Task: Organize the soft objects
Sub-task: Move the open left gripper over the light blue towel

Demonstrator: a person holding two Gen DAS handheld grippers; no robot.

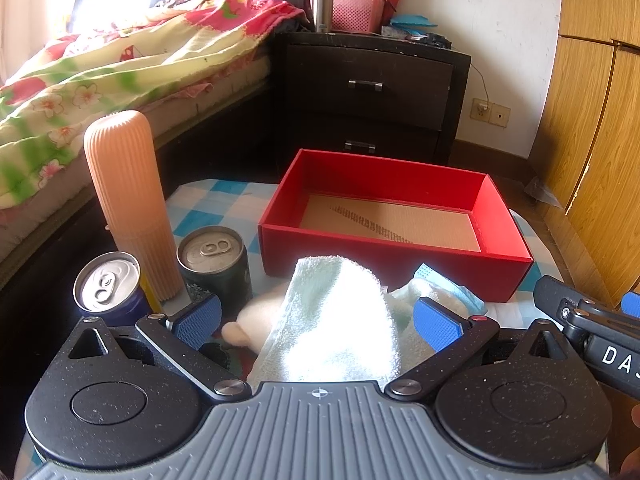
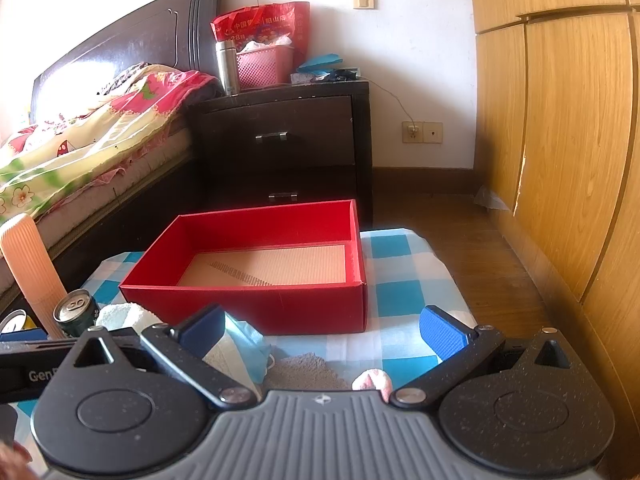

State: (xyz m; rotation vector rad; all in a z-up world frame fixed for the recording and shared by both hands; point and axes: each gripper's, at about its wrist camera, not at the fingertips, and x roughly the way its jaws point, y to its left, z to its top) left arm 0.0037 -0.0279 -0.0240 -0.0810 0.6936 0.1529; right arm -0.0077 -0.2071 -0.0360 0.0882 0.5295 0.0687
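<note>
A pale green towel (image 1: 336, 320) lies bunched between the wide-apart fingers of my open left gripper (image 1: 318, 322), which does not clamp it. A white plush piece (image 1: 244, 326) lies left of the towel, and a blue face mask (image 1: 452, 286) lies to its right. An empty red box (image 1: 400, 256) stands just beyond. In the right wrist view my right gripper (image 2: 322, 330) is open above a grey cloth (image 2: 304, 368), the mask (image 2: 248, 340) and a pink-white plush (image 2: 372, 382), with the red box (image 2: 248, 300) ahead.
Two drink cans (image 1: 214, 258) (image 1: 108, 284) and a tall ribbed peach container (image 1: 128, 204) stand at the left on the blue-checked cloth (image 2: 400, 280). A bed (image 1: 80, 92), a dark nightstand (image 1: 368, 92) and wooden wardrobe doors (image 2: 560, 140) surround the table.
</note>
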